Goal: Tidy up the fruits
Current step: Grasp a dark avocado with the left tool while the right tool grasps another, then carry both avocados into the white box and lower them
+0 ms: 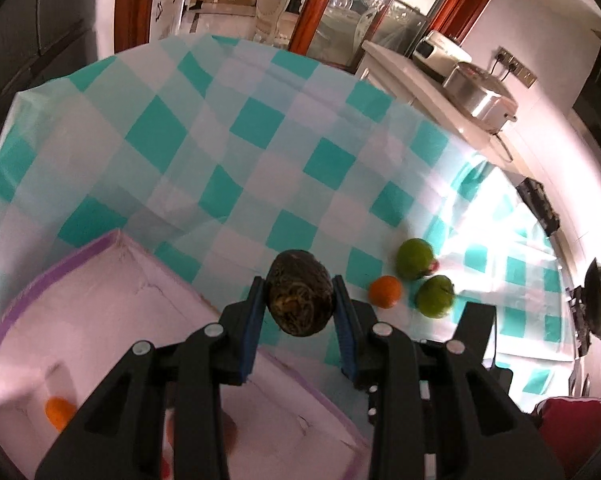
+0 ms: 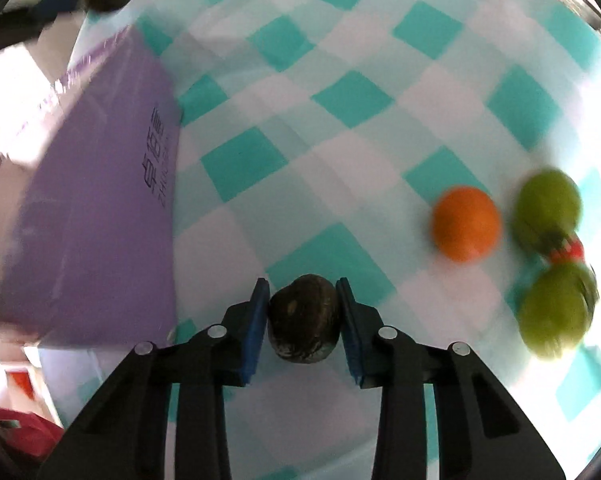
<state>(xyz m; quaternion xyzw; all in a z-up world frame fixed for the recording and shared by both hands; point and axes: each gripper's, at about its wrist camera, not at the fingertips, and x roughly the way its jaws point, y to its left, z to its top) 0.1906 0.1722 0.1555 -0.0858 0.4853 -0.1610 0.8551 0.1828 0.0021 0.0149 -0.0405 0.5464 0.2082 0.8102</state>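
We see a dark brown, rough-skinned, oval fruit (image 1: pixel 300 298) clamped between the blue-padded fingers of the left gripper (image 1: pixel 298 292), held above the near rim of a purple-edged box (image 1: pixel 112 240). The right gripper (image 2: pixel 302 308) has its fingers closed on a second dark fruit (image 2: pixel 303 318), low over the teal-checked desk (image 2: pixel 340 92). To its right lie an orange (image 2: pixel 466 222) and two green fruits (image 2: pixel 548 204), blurred. The box's purple wall carries dark characters we cannot read.

Bright right-side glare, fisheye edges, seemingly motion-blurred
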